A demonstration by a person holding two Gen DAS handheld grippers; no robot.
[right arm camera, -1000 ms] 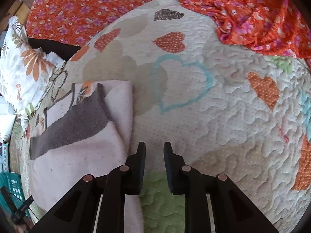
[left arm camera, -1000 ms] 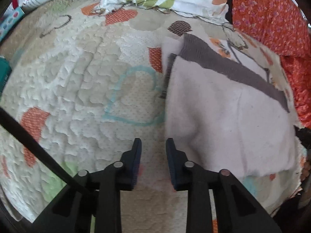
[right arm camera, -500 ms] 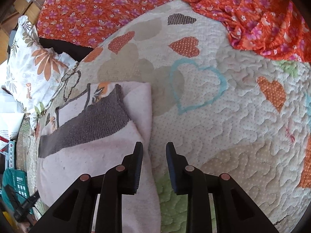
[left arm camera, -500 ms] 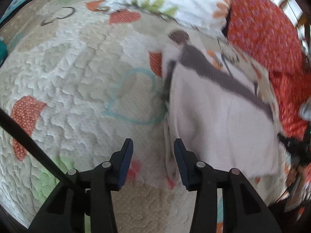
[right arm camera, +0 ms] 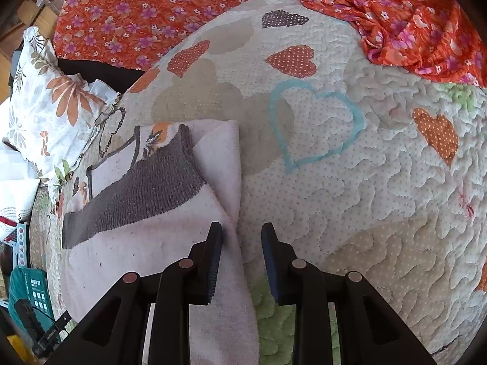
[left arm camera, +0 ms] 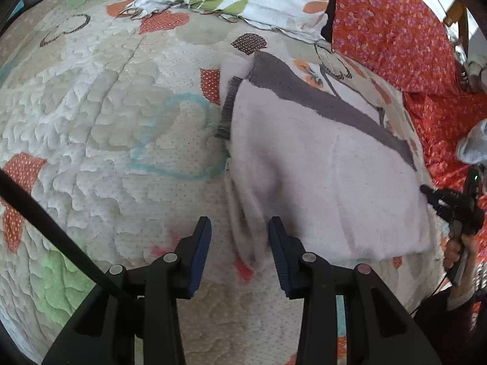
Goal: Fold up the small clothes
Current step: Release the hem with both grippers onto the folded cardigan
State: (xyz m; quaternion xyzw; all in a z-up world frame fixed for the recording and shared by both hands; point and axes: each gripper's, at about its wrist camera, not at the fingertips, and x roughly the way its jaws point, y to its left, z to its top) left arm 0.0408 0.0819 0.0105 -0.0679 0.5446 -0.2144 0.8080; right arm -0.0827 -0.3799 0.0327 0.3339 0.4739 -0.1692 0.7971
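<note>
We had the left gripper (left arm camera: 239,245) w/ fingers spread wide, straddling the bunched near-left corner of the pale pink sweater (left arm camera: 319,176), nothing gripped. The right gripper (right arm camera: 242,254) was also wide open, its left finger (right arm camera: 213,261) over the sweater's edge and the other over the quilt (right arm camera: 365,197), holding nothing. The sweater, w/ a grey knit band (right arm camera: 137,200), lay flat on the heart-print quilt, near the floral pillow (right arm camera: 51,106) and orange flowered cloth (right arm camera: 137,12).

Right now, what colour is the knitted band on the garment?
Dark grey band on the pale pink garment; clearest in the right wrist view.
</note>
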